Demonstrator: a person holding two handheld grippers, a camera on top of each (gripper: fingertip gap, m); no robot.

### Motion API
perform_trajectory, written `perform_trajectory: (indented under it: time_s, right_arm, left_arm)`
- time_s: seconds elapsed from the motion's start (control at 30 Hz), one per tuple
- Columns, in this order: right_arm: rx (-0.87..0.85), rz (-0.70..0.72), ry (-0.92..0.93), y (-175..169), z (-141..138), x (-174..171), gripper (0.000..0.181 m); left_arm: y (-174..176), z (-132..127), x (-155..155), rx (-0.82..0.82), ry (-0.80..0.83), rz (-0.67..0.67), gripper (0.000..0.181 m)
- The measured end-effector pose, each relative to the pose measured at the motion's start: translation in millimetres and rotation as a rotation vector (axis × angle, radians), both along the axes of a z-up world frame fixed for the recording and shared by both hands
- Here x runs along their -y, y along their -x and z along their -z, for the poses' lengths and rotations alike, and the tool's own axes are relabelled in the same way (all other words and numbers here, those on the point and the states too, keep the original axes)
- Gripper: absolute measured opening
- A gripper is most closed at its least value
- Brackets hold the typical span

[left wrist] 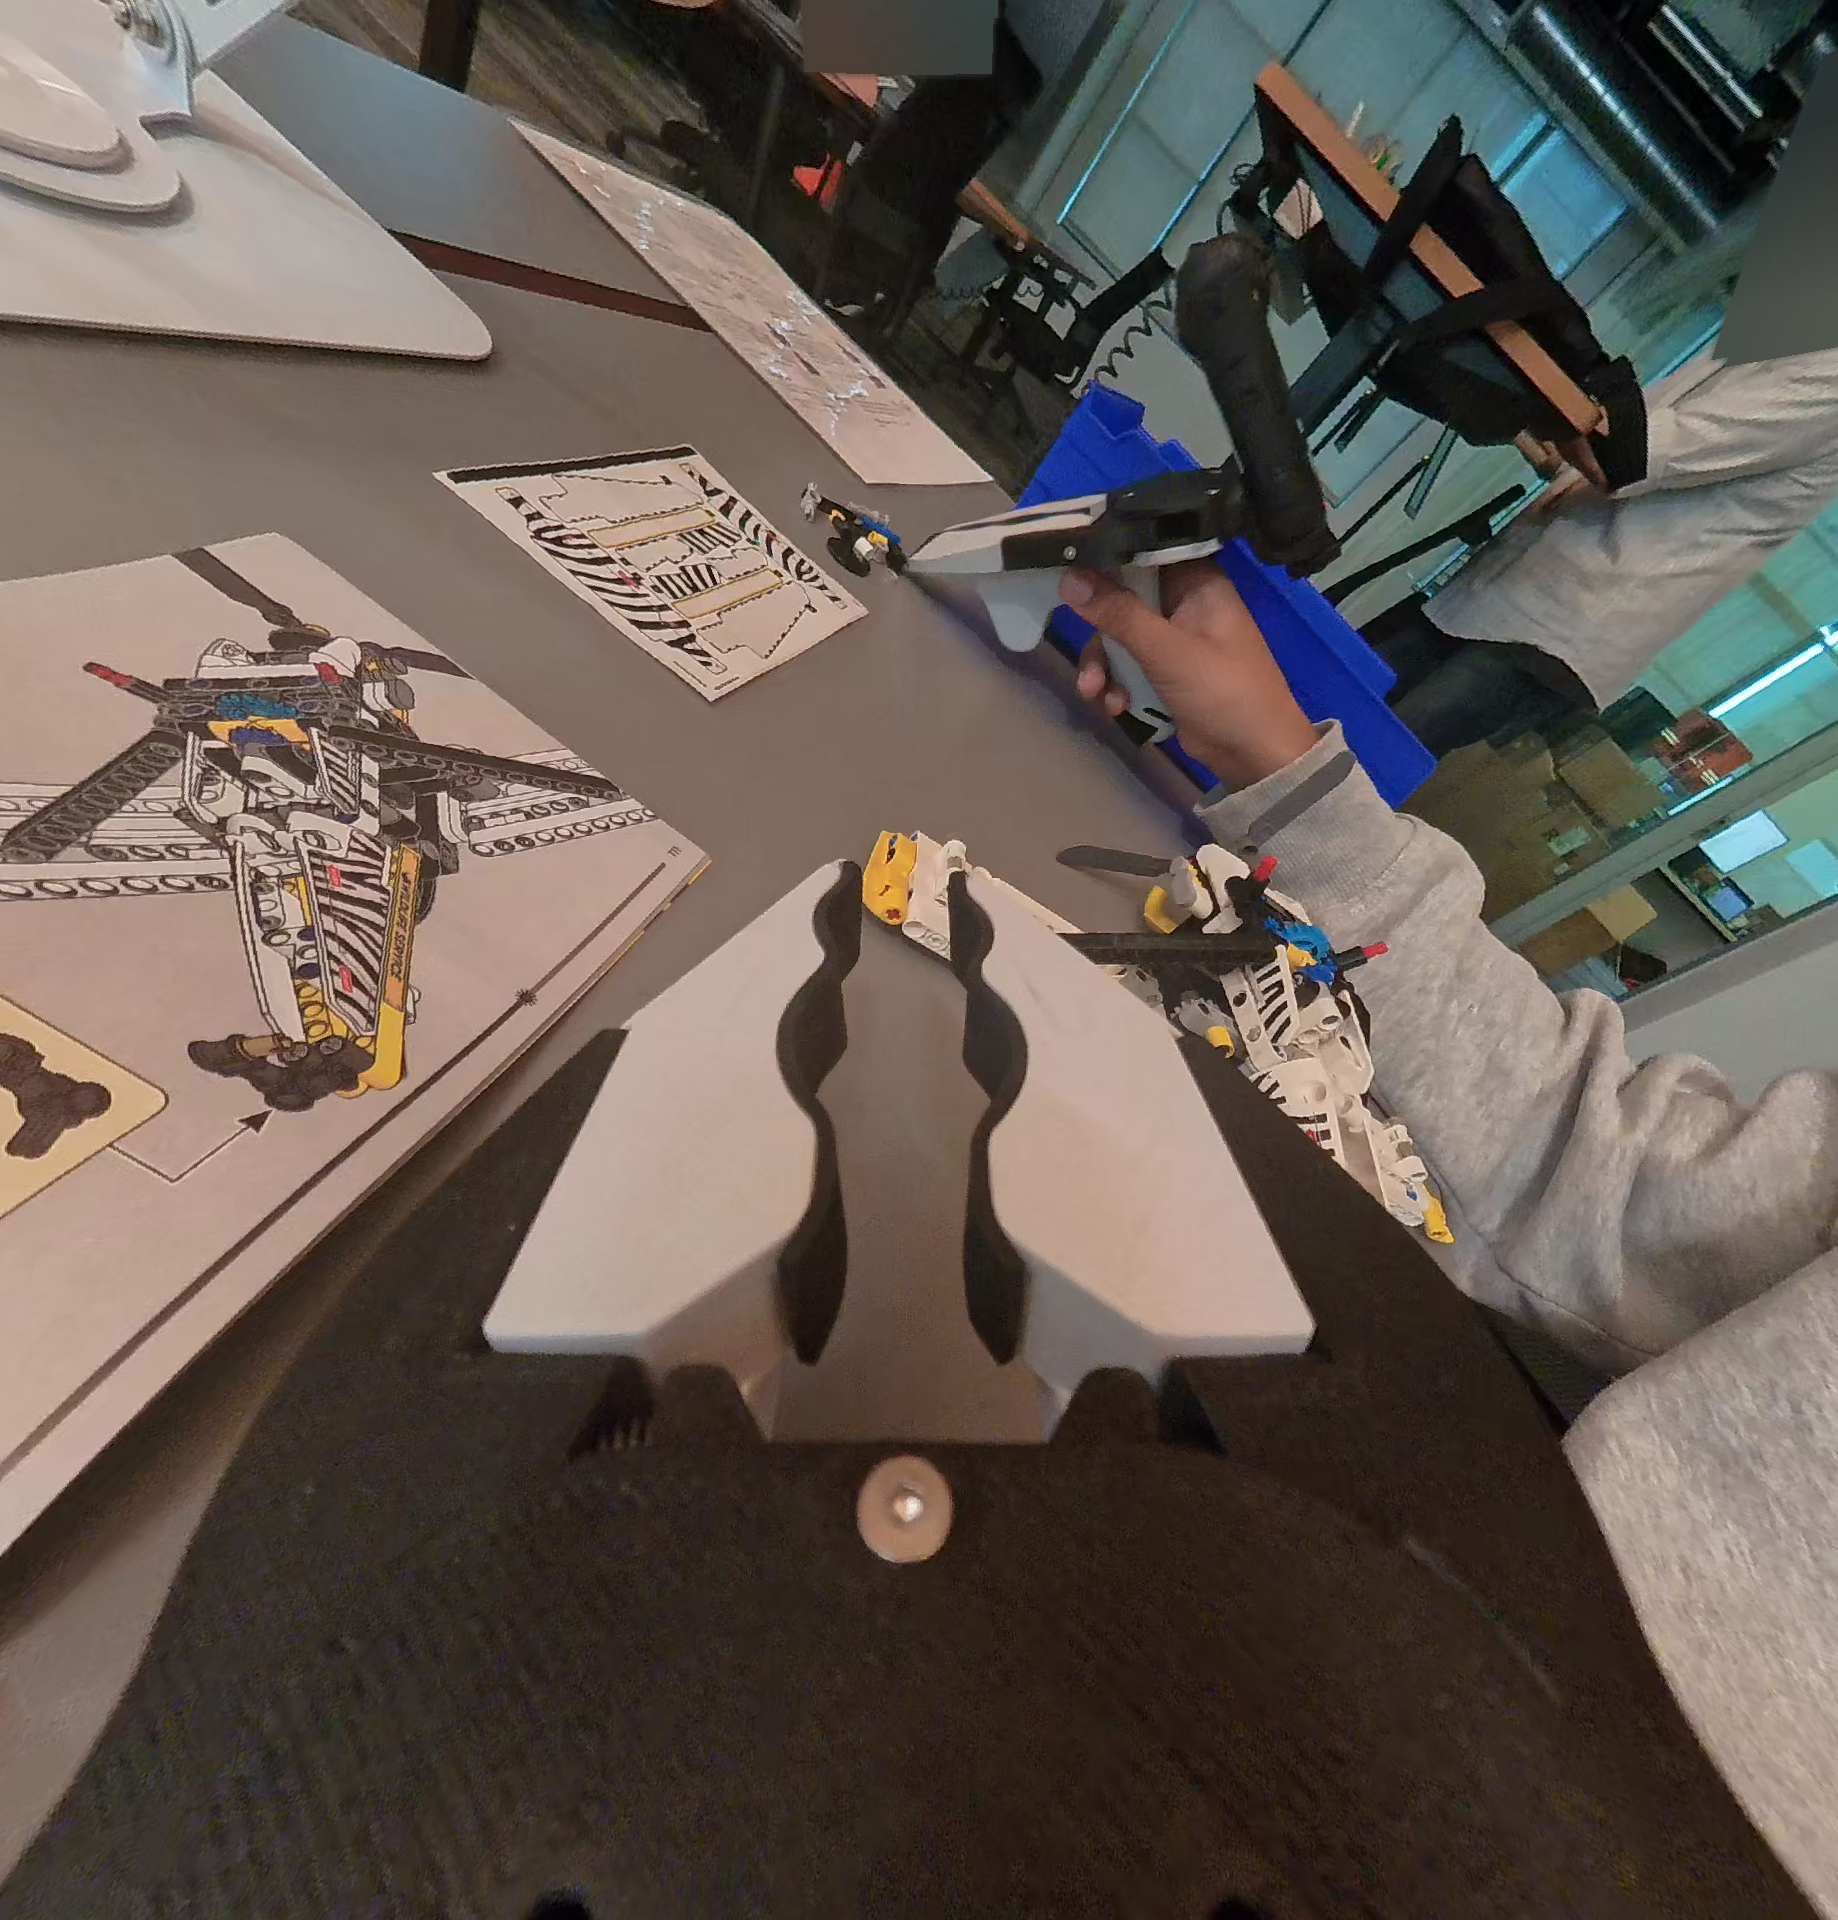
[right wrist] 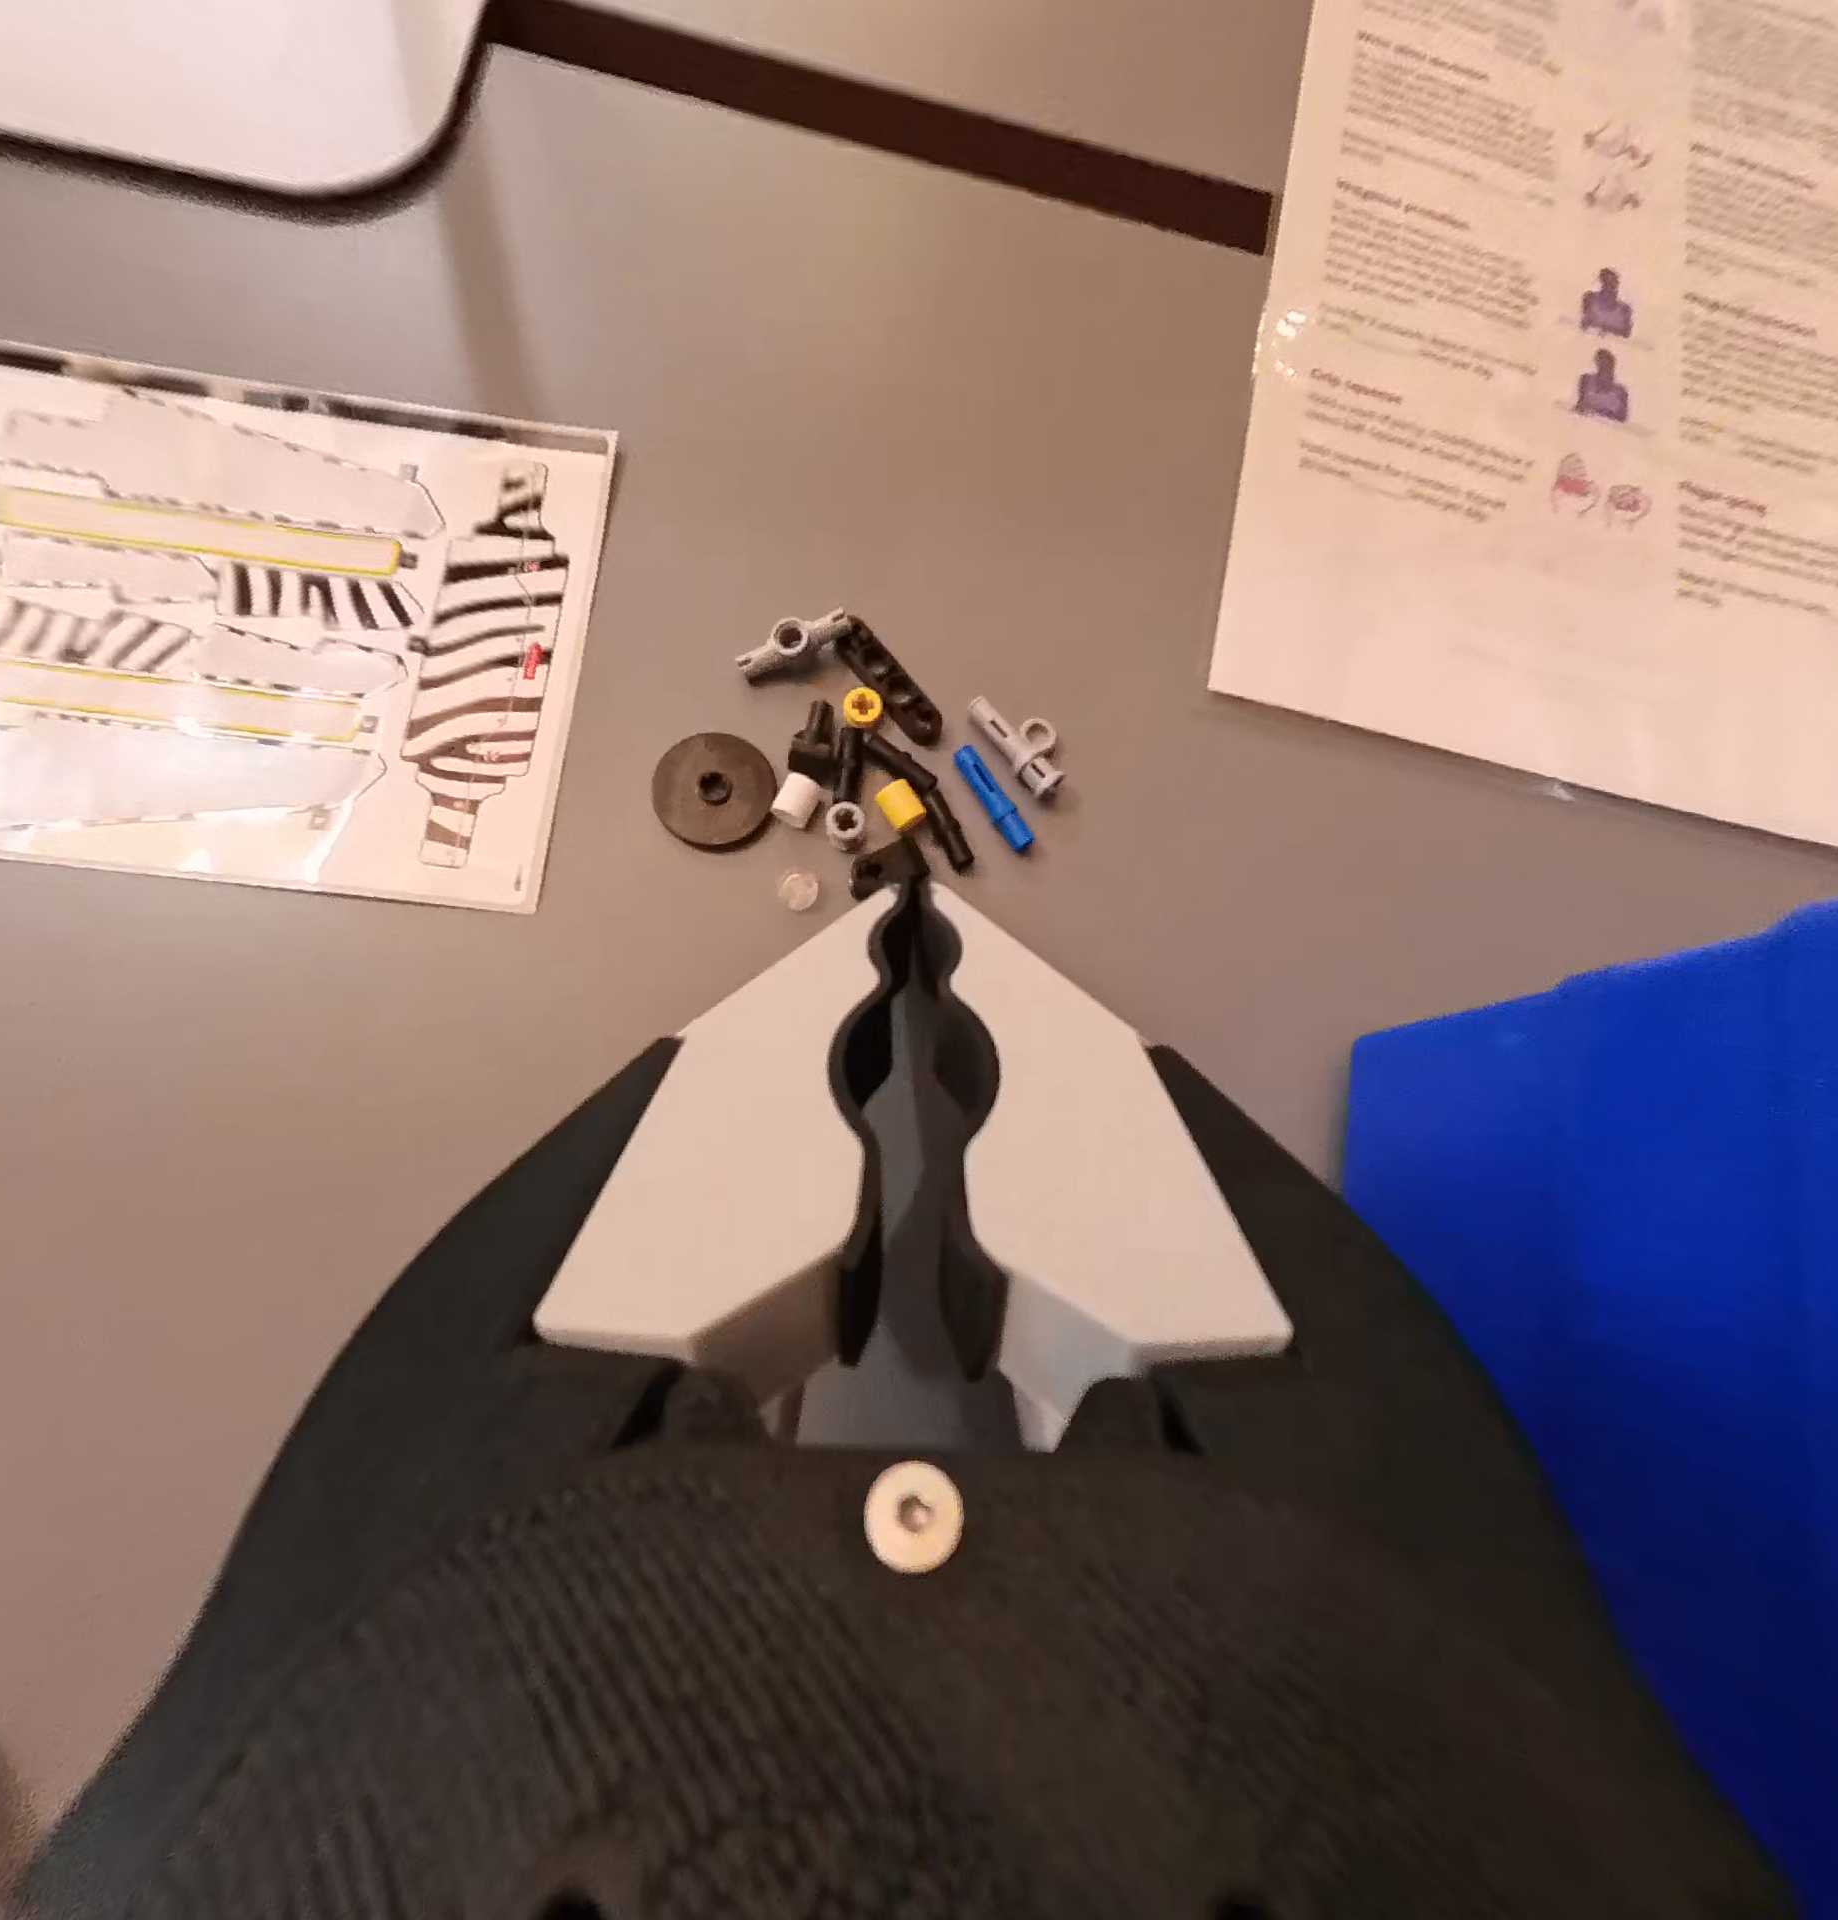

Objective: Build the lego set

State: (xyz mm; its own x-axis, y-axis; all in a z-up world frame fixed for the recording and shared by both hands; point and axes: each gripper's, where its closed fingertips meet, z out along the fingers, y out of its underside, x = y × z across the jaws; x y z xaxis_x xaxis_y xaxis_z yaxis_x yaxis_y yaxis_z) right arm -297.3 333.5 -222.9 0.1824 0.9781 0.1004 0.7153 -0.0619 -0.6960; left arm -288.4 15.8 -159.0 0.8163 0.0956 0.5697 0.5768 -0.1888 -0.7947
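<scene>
Left wrist view: left claw (left wrist: 902, 883) held with its jaws a little apart, gripping nothing, tips just short of the yellow-and-white nose of the half-built lego model (left wrist: 1247, 997) lying on the grey desk (left wrist: 873, 727). Model partly covered by a grey sleeve (left wrist: 1517, 1039). To the left, open instruction booklet (left wrist: 271, 883) showing a striped helicopter; beyond it, a sticker sheet (left wrist: 650, 566) with zebra stripes. Farther off, right claw (left wrist: 910, 564) gripped by a hand (left wrist: 1185, 665), tips lowered to a small pile of loose pieces (left wrist: 853, 525). Behind that hand, a blue bin (left wrist: 1299, 634) at the desk edge, contents not visible. Laminated printed page (left wrist: 749, 301) along the far edge, white monitor base (left wrist: 219, 229) at top left.

Right wrist view: right claw (right wrist: 907, 888) nearly closed, jaws pinched on a small black piece (right wrist: 887, 868) at the near edge of the pile; firmness of the grip hard to judge. Shown clearly here only, the pile's parts: black disc (right wrist: 714, 792), blue pin (right wrist: 993, 798), yellow bush (right wrist: 899, 805), white bush (right wrist: 797, 798), grey connector (right wrist: 1021, 746), black thin beam (right wrist: 894, 681), clear round stud (right wrist: 799, 890). Sticker sheet (right wrist: 260, 634) to the left, printed page (right wrist: 1559, 395) upper right, blue bin (right wrist: 1642, 1299) at right showing only an outer wall. Model and booklet outside this view.
</scene>
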Motion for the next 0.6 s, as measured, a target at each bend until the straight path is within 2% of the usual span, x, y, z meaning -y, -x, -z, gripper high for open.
perform_trajectory:
  time_s: [0.13, 0.27, 0.37, 0.6]
  right_arm:
    - [-0.116, 0.03, 0.023, 3.9, -20.3, -3.3, 0.0]
    - [-0.177, 0.082, -0.052, 11.2, -28.1, -22.2, 0.0]
    - [-0.155, 0.121, -0.072, 21.7, -24.7, -37.0, 0.0]
    - [-0.099, 0.143, 0.015, 26.3, -1.2, -42.4, 0.0]
  left_arm:
    - [1.2, -1.6, 0.6, 0.006, -0.009, -0.005, 0.015]
    - [0.8, -0.3, -0.1, 0.016, -0.009, 0.0, 0.015]
    - [0.3, 0.8, -1.0, 0.023, -0.009, 0.003, 0.015]
    - [-0.9, 2.1, -2.1, 0.029, -0.007, 0.009, 0.015]
